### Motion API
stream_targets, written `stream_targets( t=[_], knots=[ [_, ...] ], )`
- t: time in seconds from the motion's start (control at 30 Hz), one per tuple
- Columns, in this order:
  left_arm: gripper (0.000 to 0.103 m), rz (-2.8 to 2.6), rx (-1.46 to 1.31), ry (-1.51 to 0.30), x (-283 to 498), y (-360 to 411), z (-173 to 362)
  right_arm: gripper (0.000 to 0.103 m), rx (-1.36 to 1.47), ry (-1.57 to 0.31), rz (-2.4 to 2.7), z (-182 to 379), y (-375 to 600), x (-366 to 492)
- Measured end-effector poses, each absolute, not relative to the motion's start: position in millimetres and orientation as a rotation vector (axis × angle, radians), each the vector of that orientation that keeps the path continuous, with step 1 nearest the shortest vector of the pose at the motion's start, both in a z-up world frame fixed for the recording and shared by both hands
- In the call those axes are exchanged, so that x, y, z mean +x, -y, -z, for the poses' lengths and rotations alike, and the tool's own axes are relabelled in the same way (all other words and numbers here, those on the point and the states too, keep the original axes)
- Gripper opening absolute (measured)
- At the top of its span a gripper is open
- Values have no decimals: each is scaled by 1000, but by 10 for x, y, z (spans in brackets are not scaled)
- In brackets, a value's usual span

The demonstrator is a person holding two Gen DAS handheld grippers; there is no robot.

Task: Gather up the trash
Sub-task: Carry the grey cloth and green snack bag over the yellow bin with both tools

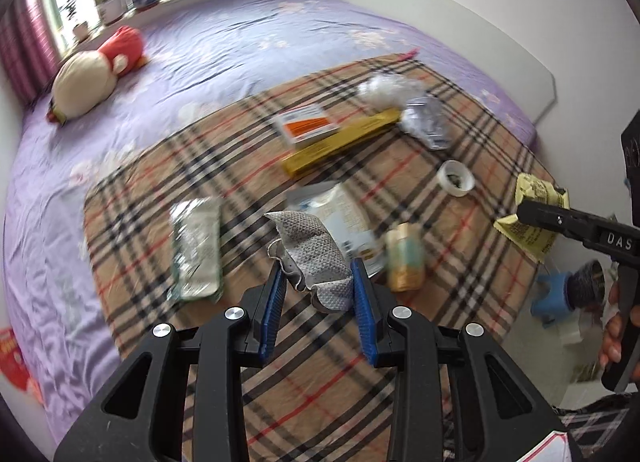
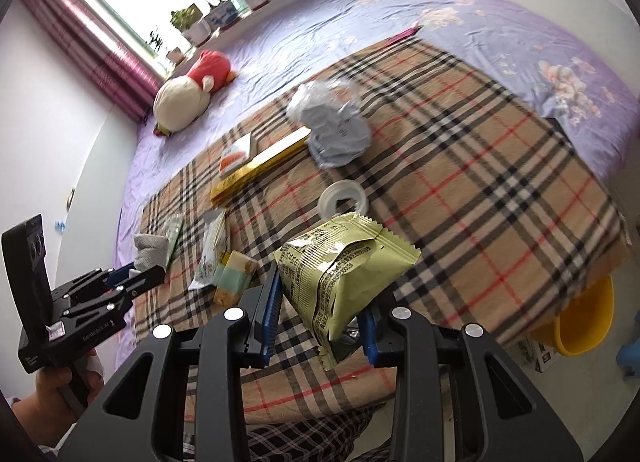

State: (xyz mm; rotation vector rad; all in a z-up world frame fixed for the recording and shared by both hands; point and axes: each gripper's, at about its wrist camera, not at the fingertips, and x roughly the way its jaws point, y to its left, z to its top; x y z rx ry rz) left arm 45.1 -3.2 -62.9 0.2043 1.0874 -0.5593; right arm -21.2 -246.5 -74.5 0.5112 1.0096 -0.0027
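Observation:
My left gripper (image 1: 318, 286) is shut on a grey dotted pad (image 1: 310, 254) and holds it above the plaid blanket (image 1: 460, 142). My right gripper (image 2: 322, 312) is shut on a yellow-green snack wrapper (image 2: 340, 262); it also shows in the left wrist view (image 1: 528, 222). Other trash lies on the blanket: a gold box (image 1: 340, 142), an orange-white box (image 1: 306, 124), a tape roll (image 1: 456, 178), a silver wrapper (image 1: 196, 246), a small carton (image 1: 406, 262), crumpled plastic (image 1: 384, 90) and foil (image 1: 428, 122).
The blanket covers a purple bed (image 1: 240, 38) with a plush toy (image 1: 96, 74) near the window. A yellow bin (image 2: 584, 318) stands on the floor by the bed's corner. A blue stool (image 1: 550, 294) is on the floor.

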Motion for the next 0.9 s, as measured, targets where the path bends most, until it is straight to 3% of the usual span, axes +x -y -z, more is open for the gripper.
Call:
stream_targets(
  t=[0.47, 0.9],
  knots=[
    [33, 923, 424, -997, 59, 1658, 407, 35, 654, -853, 270, 527, 3484, -1287],
    [33, 1237, 580, -962, -905, 3422, 529, 35, 720, -846, 511, 928, 4854, -2595]
  ],
)
